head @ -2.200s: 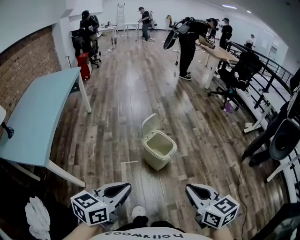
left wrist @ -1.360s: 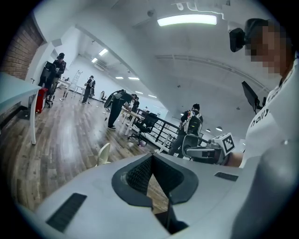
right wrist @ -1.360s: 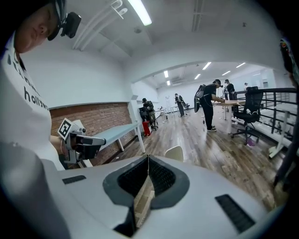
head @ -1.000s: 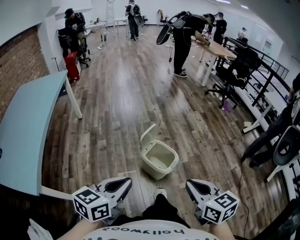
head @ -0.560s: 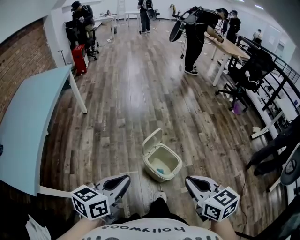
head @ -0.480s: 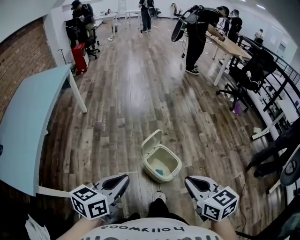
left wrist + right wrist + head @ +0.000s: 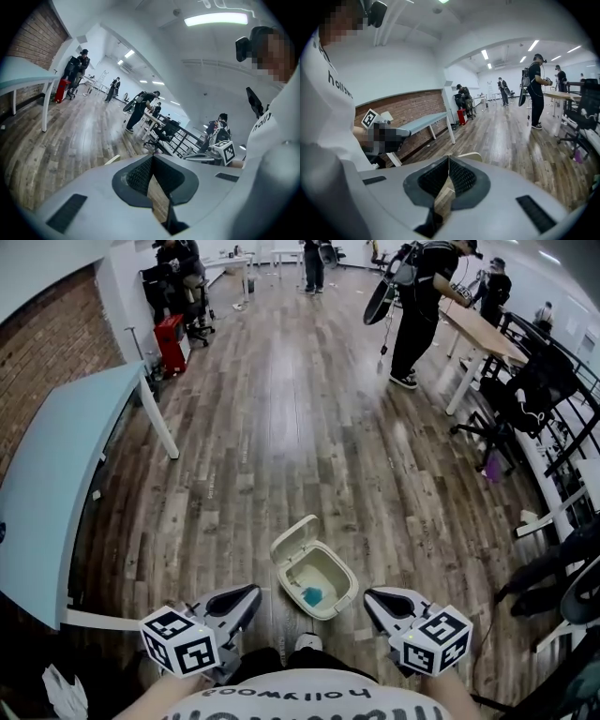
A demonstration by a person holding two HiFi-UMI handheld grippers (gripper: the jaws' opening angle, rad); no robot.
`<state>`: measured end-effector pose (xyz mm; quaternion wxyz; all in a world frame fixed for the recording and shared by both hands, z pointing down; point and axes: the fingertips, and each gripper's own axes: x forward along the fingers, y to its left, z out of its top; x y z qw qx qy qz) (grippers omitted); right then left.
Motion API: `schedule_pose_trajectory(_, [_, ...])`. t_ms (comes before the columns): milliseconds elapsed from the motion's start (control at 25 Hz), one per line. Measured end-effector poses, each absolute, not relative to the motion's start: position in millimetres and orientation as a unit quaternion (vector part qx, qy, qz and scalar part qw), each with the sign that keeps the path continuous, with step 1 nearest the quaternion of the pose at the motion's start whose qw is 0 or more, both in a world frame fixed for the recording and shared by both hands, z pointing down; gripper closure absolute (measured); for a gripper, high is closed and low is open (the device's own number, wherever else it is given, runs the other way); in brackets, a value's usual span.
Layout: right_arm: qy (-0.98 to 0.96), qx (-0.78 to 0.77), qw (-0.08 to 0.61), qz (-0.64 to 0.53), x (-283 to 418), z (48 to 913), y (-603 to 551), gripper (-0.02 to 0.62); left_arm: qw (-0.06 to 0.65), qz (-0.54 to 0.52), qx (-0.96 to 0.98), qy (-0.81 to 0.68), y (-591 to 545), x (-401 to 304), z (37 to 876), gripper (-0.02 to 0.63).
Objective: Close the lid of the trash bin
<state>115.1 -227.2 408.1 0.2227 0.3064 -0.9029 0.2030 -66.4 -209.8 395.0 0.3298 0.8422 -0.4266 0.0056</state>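
A cream trash bin stands on the wood floor just ahead of me, its lid tipped up and back on the far left side. Something blue lies inside. My left gripper hovers to the bin's left and my right gripper to its right, both apart from it. In the left gripper view the left gripper has its jaws meeting at the tip with nothing between them; the right gripper shows the same in the right gripper view. A cream lid edge peeks above the right jaws.
A light blue table runs along the brick wall at the left. Several people work at the far end by a wooden desk. An office chair and black railings line the right side. My shoe is just behind the bin.
I have walked closer: the bin has slid down the head view and now sits between the two grippers. Both grippers keep the same pose.
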Motion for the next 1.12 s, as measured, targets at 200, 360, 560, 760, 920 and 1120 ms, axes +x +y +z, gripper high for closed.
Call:
schedule_pose_trajectory(200, [-0.905,0.297,0.225,0.206,121.6,414.2,-264.3,0.585,0.339,0.005,0.832,-0.439,-242.0,-56.8,407.2,0.6])
schedule_pose_trajectory(360, [-0.901,0.298,0.186,0.256,126.0,419.8,-286.6,0.586,0.349,0.019,0.824,-0.446,-251.4,-54.7,418.6,0.6])
schedule_pose_trajectory(560, [-0.894,0.286,0.182,0.292,121.8,438.7,-299.5,0.584,0.362,0.025,0.809,-0.463,-259.6,-61.1,424.7,0.6])
schedule_pose_trajectory(760, [-0.892,0.281,0.189,0.299,108.4,449.3,-314.3,0.584,0.363,0.027,0.805,-0.469,-279.6,-79.3,425.6,0.6])
schedule_pose_trajectory(920, [-0.887,0.289,0.196,0.301,93.5,457.9,-333.5,0.586,0.361,0.033,0.811,-0.46,-303.2,-97.9,426.0,0.6])
schedule_pose_trajectory(1120, [-0.88,0.289,0.206,0.315,51.3,479.9,-360.7,0.586,0.349,0.047,0.818,-0.454,-340.1,-139.1,432.6,0.6])
